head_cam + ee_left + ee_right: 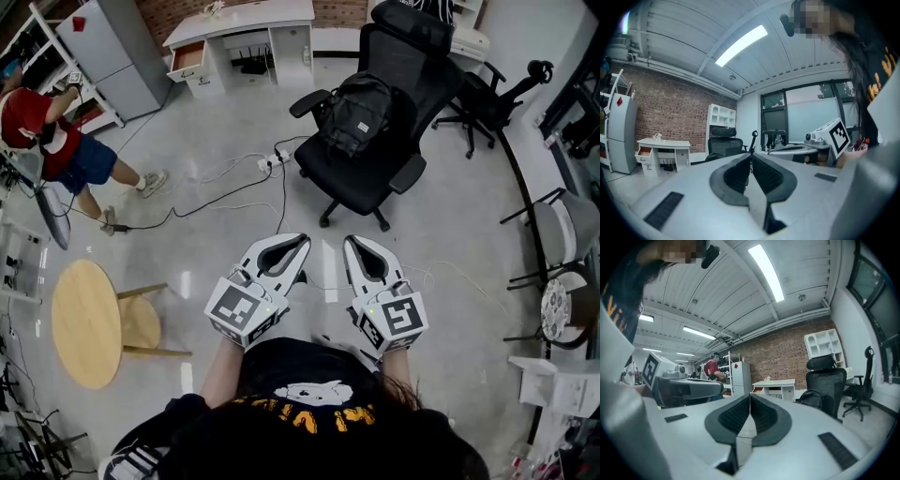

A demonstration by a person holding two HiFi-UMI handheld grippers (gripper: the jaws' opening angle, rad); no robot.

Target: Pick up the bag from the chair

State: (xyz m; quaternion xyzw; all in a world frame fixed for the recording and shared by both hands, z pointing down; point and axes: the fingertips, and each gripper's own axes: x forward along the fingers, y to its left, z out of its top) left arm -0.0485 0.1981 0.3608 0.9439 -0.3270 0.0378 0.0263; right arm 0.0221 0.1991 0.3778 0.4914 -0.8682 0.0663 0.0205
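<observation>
While the left gripper [298, 244] and right gripper [353, 244] hung side by side above the floor, each had its jaws pressed together on nothing. Black bag [356, 114] sat upright on the seat of the black chair [364, 184], against its backrest, well apart from both grippers. White desk [239, 28] stood beyond the chair.

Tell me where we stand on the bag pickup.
Done: nothing yet. The bag sits on the chair, leaning on its backrest. In hand: nothing. The left gripper and right gripper are both shut with nothing between their fingers, held close to the person and well short of the chair. Left: walk up, open a gripper, grasp the bag and lift it off.
</observation>
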